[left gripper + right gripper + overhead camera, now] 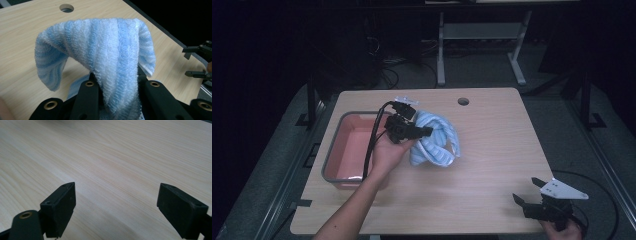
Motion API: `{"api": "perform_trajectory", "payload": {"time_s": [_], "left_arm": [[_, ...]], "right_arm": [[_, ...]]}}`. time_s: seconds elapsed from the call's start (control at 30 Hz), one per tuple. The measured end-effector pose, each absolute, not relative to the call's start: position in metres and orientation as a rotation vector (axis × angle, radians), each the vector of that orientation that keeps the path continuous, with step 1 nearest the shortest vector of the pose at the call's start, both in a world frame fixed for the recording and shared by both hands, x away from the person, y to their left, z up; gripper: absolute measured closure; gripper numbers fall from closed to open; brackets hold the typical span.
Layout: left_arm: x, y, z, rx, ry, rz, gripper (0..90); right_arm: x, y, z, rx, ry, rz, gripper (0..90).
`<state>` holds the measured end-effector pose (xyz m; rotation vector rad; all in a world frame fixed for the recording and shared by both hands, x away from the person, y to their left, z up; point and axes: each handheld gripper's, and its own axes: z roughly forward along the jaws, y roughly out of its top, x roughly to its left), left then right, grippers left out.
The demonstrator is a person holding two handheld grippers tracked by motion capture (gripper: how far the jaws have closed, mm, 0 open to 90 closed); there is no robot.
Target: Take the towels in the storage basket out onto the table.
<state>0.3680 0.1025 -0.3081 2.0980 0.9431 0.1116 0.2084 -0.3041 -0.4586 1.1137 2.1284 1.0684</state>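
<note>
Gripping the blue striped towel (110, 57) in my left claw (424, 131) beside the pink tub (343, 150); my right claw (528, 190) gapes wide, empty, over the desk (492, 145).

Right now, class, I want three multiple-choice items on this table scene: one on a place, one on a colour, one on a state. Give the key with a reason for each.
1. Where is the tub?
A. at the table's left side
B. at the right edge
C. on the floor

2. What colours is the towel?
A. red and black
B. blue and white stripes
C. plain green

3. How is the right gripper?
A. shut on the towel
B. shut on nothing
C. open over bare table

Key: 1 A, the high view shows it left of the towel on the table. 2 B, the stripes show in the left gripper view. 3 C, its jaws stand wide apart over wood.
</note>
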Motion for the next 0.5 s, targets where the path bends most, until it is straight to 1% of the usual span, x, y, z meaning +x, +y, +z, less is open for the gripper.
{"api": "perform_trajectory", "payload": {"time_s": [0.5], "left_arm": [[0.381,0.083,-0.325,2.097,0.951,0.078,73.4]], "right_arm": [[0.208,-0.305,-0.458,1.110,2.128,1.070,14.9]]}}
